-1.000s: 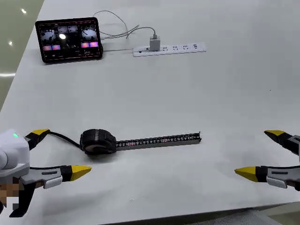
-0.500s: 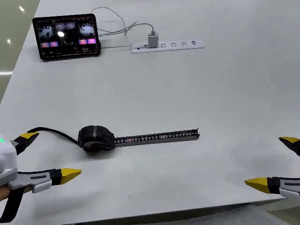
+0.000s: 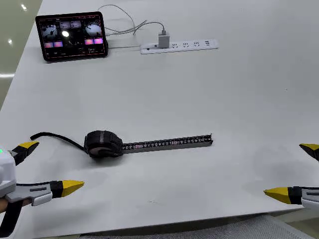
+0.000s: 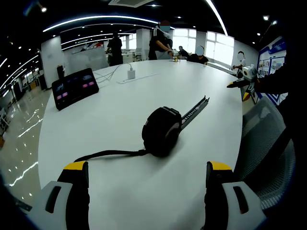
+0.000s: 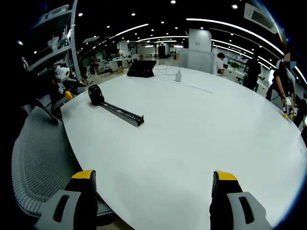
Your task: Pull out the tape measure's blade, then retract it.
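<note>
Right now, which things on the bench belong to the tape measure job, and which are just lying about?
Job:
- tape measure, with its blade out flat on the table
- left gripper, jaws open, holding nothing
- right gripper, jaws open, holding nothing

Lying about:
- tablet, screen lit
- power strip
- charger, plugged into the strip

White round table; glossy floor; ceiling strip lights; bright windows.

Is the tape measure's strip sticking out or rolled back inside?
Out: the blade lies stretched across the table from the black case.
</note>
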A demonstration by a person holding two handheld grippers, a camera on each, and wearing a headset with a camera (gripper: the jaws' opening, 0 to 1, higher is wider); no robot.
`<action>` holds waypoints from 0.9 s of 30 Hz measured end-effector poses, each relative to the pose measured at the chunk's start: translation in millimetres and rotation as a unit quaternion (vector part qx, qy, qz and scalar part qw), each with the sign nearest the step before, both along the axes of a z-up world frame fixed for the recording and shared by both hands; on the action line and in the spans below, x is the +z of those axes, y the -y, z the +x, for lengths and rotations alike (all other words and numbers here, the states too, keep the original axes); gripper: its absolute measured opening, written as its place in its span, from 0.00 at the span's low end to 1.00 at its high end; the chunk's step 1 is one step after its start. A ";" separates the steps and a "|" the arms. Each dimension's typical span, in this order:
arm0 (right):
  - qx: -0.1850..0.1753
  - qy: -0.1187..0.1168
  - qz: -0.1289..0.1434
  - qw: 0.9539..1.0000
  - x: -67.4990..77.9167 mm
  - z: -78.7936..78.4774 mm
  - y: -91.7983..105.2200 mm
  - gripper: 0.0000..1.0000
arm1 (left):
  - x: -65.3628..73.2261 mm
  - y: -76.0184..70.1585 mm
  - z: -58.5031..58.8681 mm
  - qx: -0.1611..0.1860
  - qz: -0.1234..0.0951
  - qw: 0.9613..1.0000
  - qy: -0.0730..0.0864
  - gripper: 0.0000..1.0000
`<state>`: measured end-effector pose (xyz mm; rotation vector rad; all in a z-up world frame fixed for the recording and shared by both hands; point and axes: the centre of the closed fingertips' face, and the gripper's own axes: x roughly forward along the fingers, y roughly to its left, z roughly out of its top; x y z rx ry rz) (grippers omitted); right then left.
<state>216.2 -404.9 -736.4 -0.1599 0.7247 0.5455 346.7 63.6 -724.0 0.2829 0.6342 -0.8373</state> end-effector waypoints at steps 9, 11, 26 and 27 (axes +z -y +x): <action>-0.002 -0.005 -0.003 1.000 -1.1 -3.7 4.0 0.99 | 0.8 0.9 2.6 0.001 0.001 1.000 0.000 0.99; -0.002 -0.006 -0.004 1.000 -1.2 -3.4 5.6 0.99 | 1.1 -0.7 3.9 0.003 0.003 1.000 0.002 0.99; 0.039 -0.005 -0.014 0.999 10.3 18.9 -0.6 0.99 | 5.3 14.4 17.1 0.021 0.004 1.000 -0.003 0.99; 0.040 -0.006 -0.014 0.999 11.0 20.4 -0.7 0.99 | 5.7 16.1 17.8 0.022 0.004 1.000 -0.002 0.99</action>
